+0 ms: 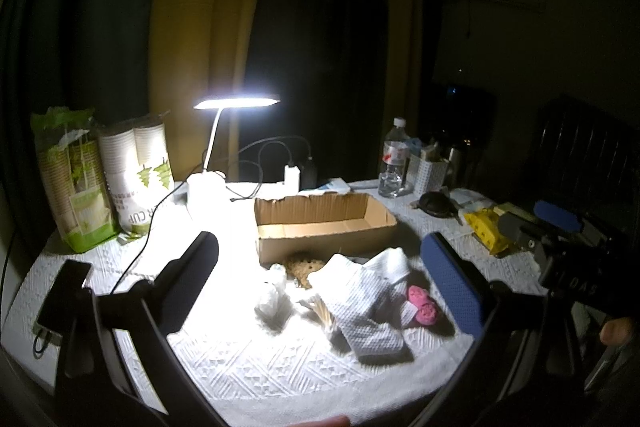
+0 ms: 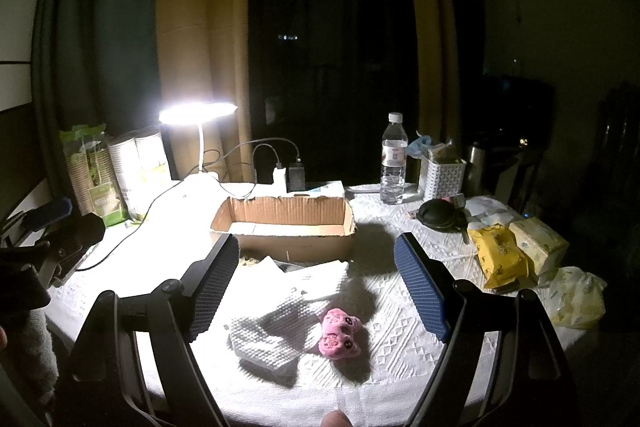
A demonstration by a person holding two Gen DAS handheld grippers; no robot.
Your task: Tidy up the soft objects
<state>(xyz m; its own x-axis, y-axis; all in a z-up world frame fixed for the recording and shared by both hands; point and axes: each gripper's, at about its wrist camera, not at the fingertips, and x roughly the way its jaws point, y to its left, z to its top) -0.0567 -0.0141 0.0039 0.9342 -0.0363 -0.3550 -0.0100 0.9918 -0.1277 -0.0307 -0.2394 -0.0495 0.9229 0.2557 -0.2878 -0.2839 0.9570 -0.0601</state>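
Hovering wide-open over white cloths [image 2: 280, 327] and what looks like a pink plush [image 2: 340, 335]: left gripper [image 1: 320, 263], right gripper [image 2: 320, 271].

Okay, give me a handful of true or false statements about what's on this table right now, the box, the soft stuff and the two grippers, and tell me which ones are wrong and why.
1. The cardboard box has nothing visible inside it. True.
2. The pink plush toy lies inside the box. False: it lies on the tablecloth in front of the box, beside the white cloths.
3. The right gripper is open and holds nothing. True.
4. The left gripper is shut on a white cloth. False: its jaws stand wide apart, empty, above the pile.
5. The desk lamp is switched off. False: it is lit and shines on the table.
6. A water bottle stands upright behind the box. True.
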